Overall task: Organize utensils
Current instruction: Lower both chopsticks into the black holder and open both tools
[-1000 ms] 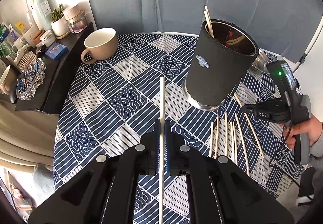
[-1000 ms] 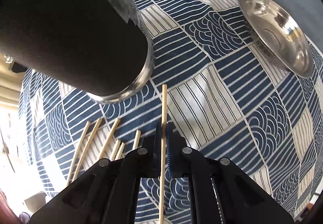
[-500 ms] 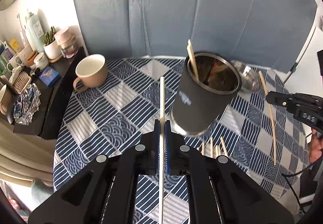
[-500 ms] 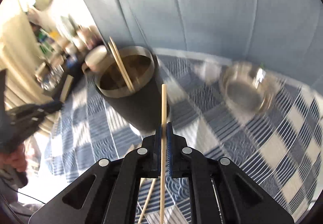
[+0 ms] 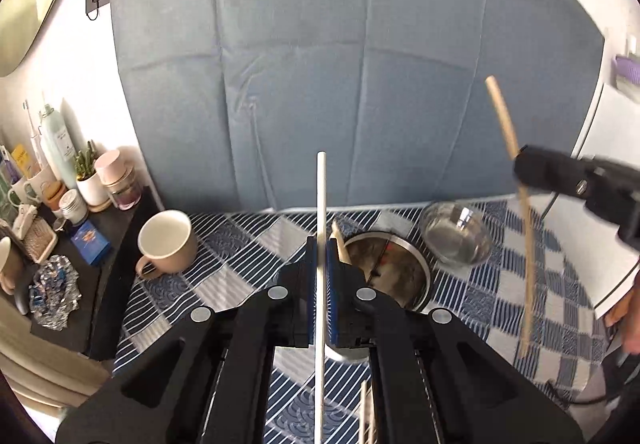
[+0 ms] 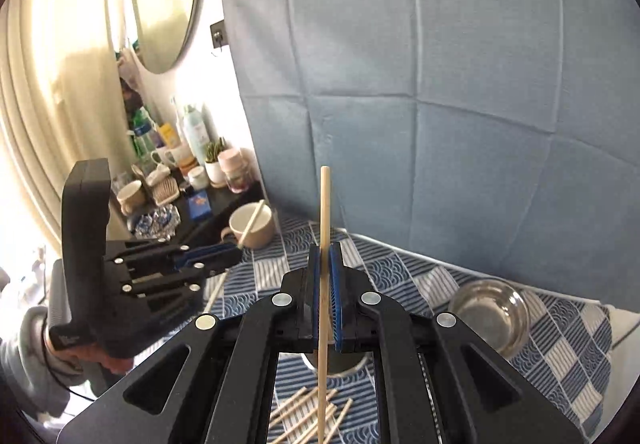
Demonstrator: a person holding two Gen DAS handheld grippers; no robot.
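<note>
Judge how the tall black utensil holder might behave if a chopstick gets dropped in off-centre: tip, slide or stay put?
The utensil holder looks tall with a metal rim and base, so probably heavy enough to stay put. It stands on a cloth-covered table, so sliding seems unlikely. A hard knock at the rim might rock it.

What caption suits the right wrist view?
Right gripper holds a chopstick upright above loose chopsticks on the tablecloth.

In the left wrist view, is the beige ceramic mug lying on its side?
No. The beige ceramic mug stands upright on the blue-and-white patterned tablecloth, its open mouth facing up and its handle at the lower left.
</note>
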